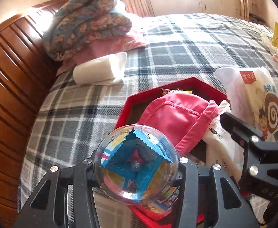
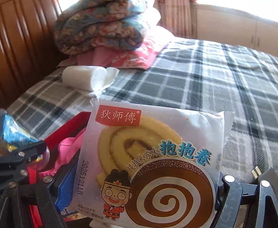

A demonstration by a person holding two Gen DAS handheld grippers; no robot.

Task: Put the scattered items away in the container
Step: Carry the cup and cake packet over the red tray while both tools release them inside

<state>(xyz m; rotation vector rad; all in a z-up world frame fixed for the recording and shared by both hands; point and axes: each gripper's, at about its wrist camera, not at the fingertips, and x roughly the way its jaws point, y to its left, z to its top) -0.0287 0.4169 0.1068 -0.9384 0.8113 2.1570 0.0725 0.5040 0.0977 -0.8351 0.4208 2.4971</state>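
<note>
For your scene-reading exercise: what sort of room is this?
Almost certainly a bedroom: a grey plaid bedspread covers a bed with a ribbed brown wooden headboard, and a folded floral quilt sits near it.

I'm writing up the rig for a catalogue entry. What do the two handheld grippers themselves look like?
Both the left gripper and the right gripper are matte black, with angular, truss-like fingers pierced by triangular cutouts and studded with round silver bolt heads. No cables, sleeves or hands show.
</note>
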